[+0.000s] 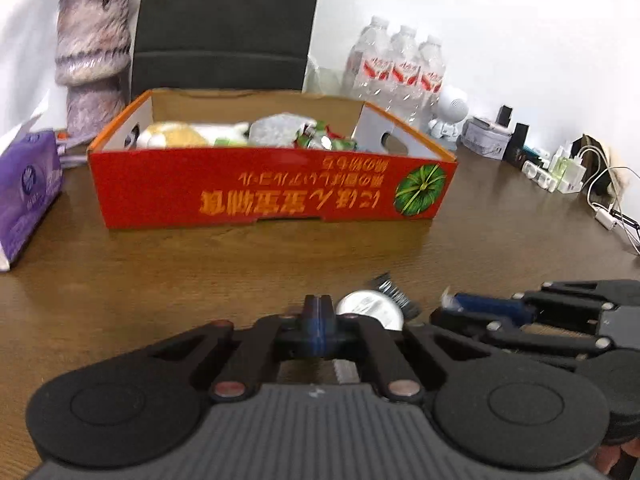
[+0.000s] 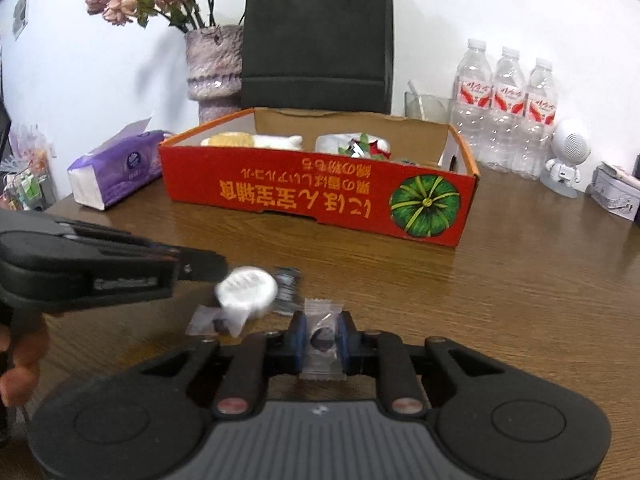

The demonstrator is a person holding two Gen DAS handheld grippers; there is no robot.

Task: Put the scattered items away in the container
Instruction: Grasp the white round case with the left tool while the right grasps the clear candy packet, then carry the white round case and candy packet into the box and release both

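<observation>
The red cardboard box (image 1: 272, 188) (image 2: 320, 196) stands open on the wooden table, with a plush toy and wrapped snacks inside. My right gripper (image 2: 322, 334) (image 1: 450, 304) is shut on a clear-wrapped dark candy (image 2: 322, 338). My left gripper (image 1: 318, 312) (image 2: 218, 270) is shut, its tips meeting at the edge of a white round packet (image 1: 368, 310) (image 2: 246, 292), which looks pinched by its wrapper. Just beyond lies a dark wrapped candy (image 2: 286, 288) (image 1: 394, 290). A small clear packet (image 2: 210, 322) rests on the table under the white one.
A purple tissue pack (image 2: 116, 168) lies left of the box. Behind it stand a vase (image 2: 214, 68) and a black bag (image 2: 316, 40). Water bottles (image 2: 508, 108), a white robot figure (image 2: 566, 160) and chargers with cables (image 1: 568, 172) line the right.
</observation>
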